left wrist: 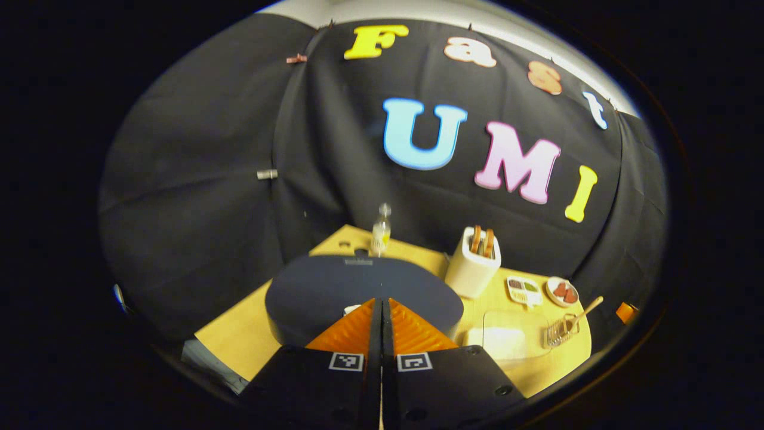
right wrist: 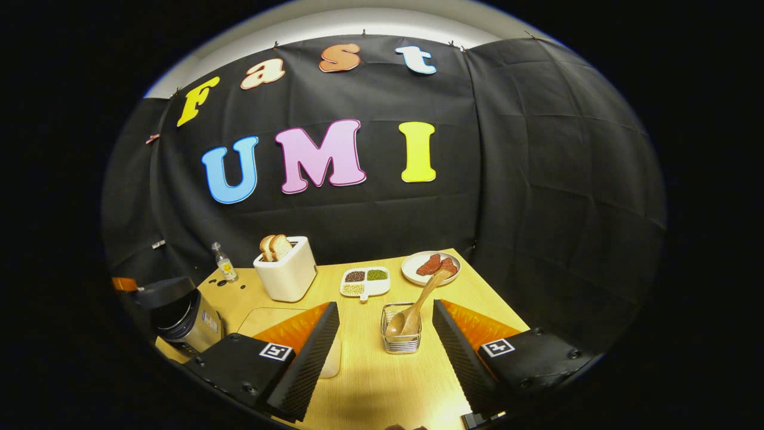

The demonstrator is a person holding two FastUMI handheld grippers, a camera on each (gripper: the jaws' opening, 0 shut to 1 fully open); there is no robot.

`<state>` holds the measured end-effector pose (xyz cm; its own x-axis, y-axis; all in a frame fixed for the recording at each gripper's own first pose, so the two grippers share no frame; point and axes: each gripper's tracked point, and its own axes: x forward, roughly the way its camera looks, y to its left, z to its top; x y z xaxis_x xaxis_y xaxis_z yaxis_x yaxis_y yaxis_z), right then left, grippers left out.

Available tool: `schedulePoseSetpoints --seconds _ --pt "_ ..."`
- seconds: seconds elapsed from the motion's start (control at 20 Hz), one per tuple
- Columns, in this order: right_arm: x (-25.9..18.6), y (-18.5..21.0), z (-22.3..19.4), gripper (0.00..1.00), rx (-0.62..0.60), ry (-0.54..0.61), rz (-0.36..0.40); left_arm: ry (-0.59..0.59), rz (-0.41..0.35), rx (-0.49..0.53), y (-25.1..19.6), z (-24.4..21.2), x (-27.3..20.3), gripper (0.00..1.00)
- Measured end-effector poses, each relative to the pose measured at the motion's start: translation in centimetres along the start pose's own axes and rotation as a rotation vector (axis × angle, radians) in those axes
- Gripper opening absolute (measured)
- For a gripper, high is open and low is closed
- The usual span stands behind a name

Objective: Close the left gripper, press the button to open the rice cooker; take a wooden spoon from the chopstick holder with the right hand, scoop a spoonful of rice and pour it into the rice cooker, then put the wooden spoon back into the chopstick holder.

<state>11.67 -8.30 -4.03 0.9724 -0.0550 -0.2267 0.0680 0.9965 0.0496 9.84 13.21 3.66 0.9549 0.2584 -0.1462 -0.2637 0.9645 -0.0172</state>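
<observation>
Left gripper [left wrist: 382, 304] pressed together over rice cooker [left wrist: 364, 292] lid | right gripper [right wrist: 385, 325] spread wide, wooden spoon [right wrist: 418, 304] seen resting in chopstick holder [right wrist: 401, 337]

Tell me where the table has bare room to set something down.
Bare wood lies in front of the chopstick holder, between the right gripper fingers, and right of the holder below the plate. The back row is crowded: bottle, toaster, divided dish. The rice cooker fills the left.
</observation>
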Motion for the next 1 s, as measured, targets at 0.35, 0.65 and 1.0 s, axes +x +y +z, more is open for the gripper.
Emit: schedulePoseSetpoints --seconds 0.35,0.65,1.0 --pt "3.6 -1.5 0.5 0.99 -0.010 -0.016 0.003 -0.179 0.100 0.011 -0.7 5.1 -3.4 0.14" --pt "7.3 -4.1 0.9 0.98 0.031 -0.001 -0.025 -0.170 0.132 -0.086 -2.0 3.3 -4.7 0.67" --pt "11.7 -8.3 -0.5 0.98 0.129 0.061 -0.090 -0.117 0.161 -0.107 -4.5 1.1 -5.4 0.95"
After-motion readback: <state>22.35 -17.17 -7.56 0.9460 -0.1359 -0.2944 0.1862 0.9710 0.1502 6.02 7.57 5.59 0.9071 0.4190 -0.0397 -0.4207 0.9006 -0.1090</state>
